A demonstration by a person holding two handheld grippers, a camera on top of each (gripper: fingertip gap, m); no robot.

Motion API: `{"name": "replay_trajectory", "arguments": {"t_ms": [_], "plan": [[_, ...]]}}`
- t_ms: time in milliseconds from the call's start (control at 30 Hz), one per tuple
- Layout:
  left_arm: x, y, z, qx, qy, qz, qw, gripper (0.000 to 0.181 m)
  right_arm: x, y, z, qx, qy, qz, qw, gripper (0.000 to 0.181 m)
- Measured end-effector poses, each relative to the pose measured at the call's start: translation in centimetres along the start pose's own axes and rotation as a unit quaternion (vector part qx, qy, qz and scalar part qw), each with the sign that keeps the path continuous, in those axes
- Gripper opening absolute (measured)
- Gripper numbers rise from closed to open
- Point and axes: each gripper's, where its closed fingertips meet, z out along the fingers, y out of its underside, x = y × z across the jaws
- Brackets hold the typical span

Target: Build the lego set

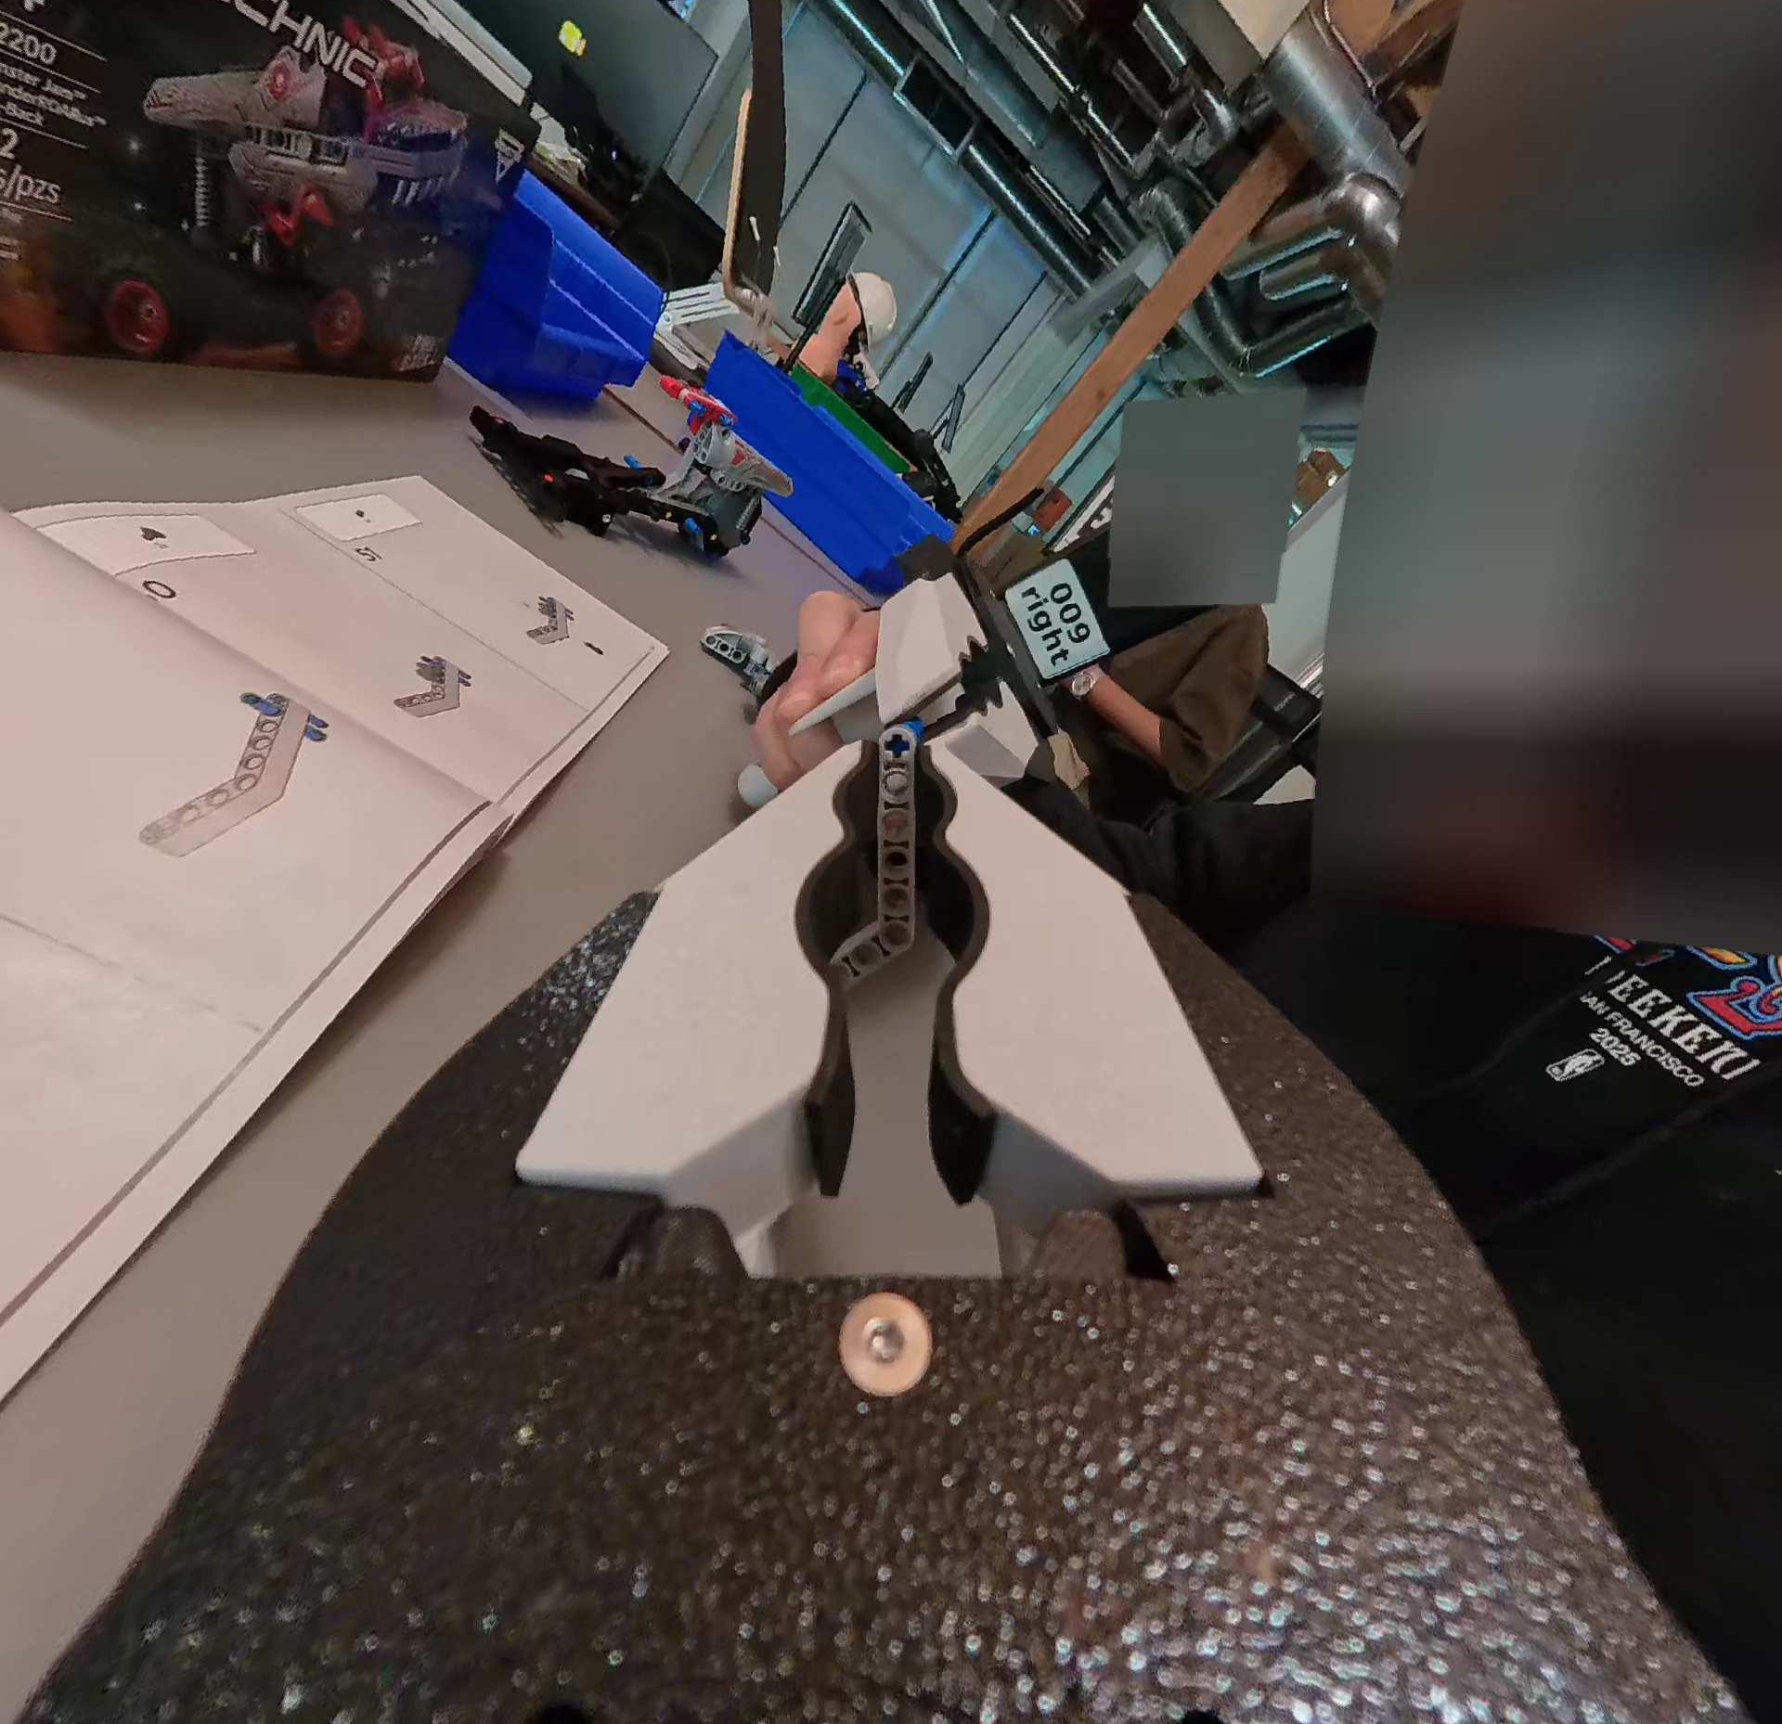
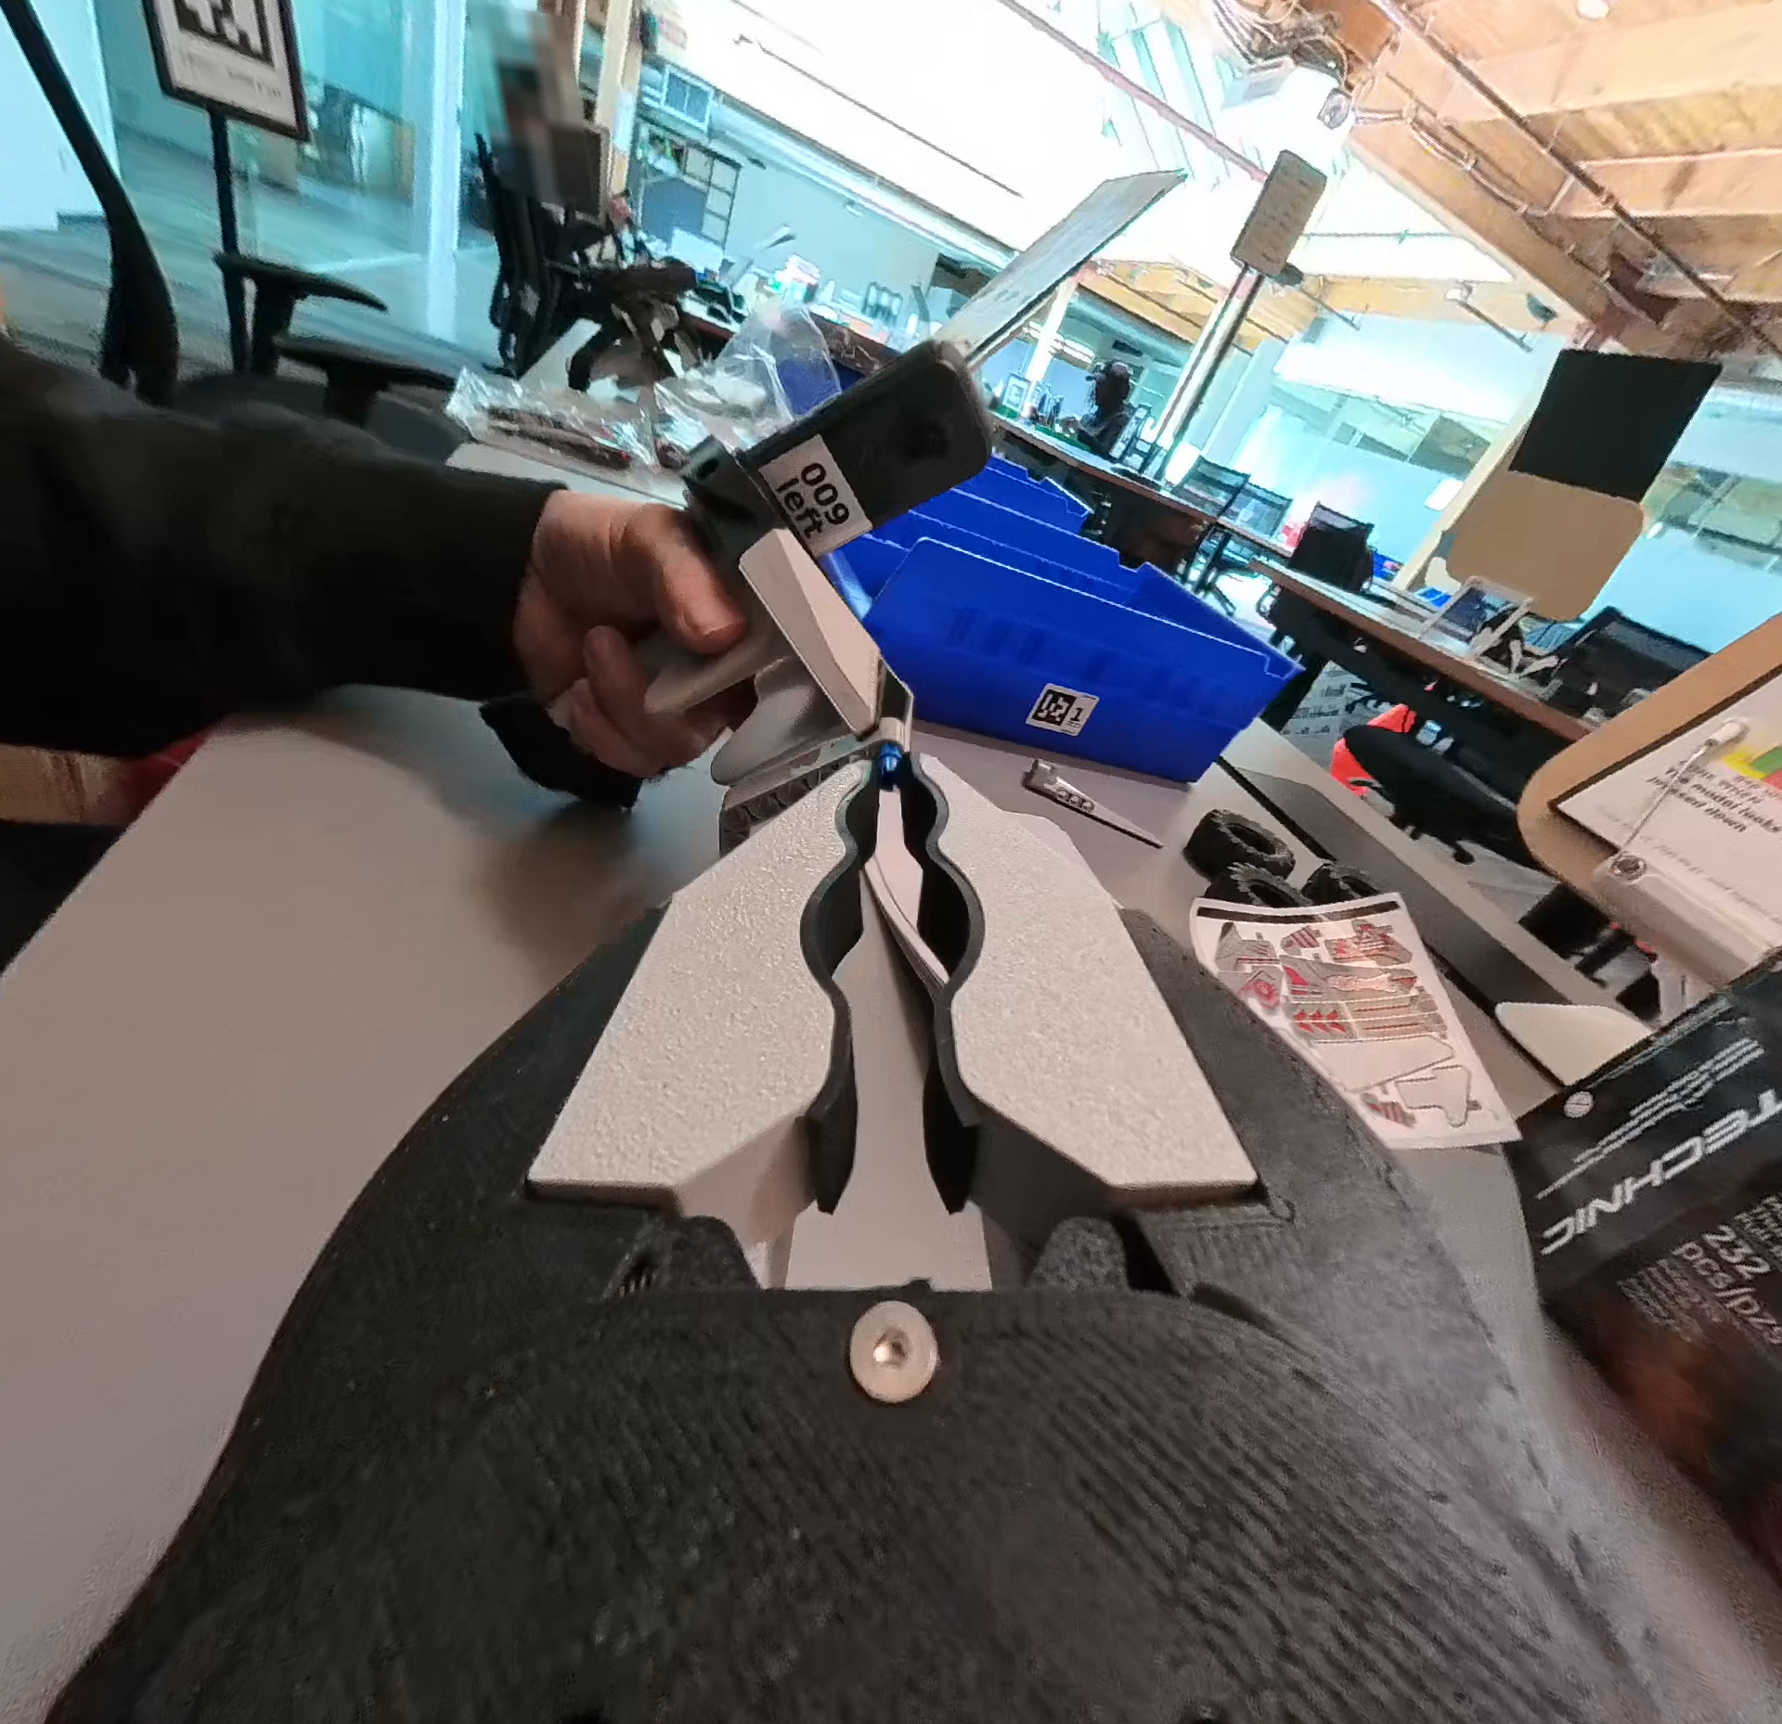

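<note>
Gripped between the closed fingers of the left gripper (image 1: 897,772) is a grey bent beam (image 1: 892,868) with a row of holes, raised above the grey table (image 1: 598,849). At its tip sits a blue pin (image 1: 901,739), which the right gripper (image 2: 887,781) pinches from the opposite side, jaws narrow. An open instruction booklet (image 1: 289,714) lies at nine o'clock, a half-built model (image 1: 665,492) and blue bins (image 1: 829,463) at eleven. In the right wrist view, a sticker sheet (image 2: 1350,1013) and black tyres (image 2: 1244,844) lie at three o'clock.
</note>
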Motion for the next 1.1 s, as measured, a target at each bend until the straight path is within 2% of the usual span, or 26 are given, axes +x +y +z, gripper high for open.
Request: {"name": "replay_trajectory", "arguments": {"t_ms": [100, 267, 467, 667, 933, 1033, 1100], "plan": [[-0.2, 0.1, 0.1, -0.003, -0.012, 0.013, 1.000, 0.005, 0.1, 0.2, -0.1, 0.006, -0.017, 0.053, 0.998, 0.003], [-0.1, -0.3, 0.3, -0.011, -0.053, 0.086, 0.995, 0.005, 0.4, -0.1, -0.2, 0.022, -0.019, 0.097, 0.995, 0.003], [1.5, -1.7, 0.9, 0.039, -0.035, 0.143, 0.988, 0.006, 0.9, -2.0, -0.8, 0.086, -0.027, 0.136, 0.987, 0.003], [2.7, -1.5, 0.9, 0.018, -0.042, 0.206, 0.978, 0.009, 0.1, -2.5, -0.8, 0.095, -0.049, 0.131, 0.986, 0.003], [2.0, -0.7, 0.5, -0.021, -0.057, 0.181, 0.982, 0.007, -0.3, -1.9, -0.4, 0.067, -0.037, 0.070, 0.995, 0.003], [1.8, -0.2, 0.5, -0.036, -0.046, 0.124, 0.991, 0.006, -0.5, -1.7, -0.3, 0.054, -0.022, 0.020, 0.998, 0.003], [1.5, 0.0, 0.4, -0.037, -0.048, 0.116, 0.991, 0.005, -0.5, -1.4, -0.2, 0.046, -0.026, 0.027, 0.998, 0.003]]}}
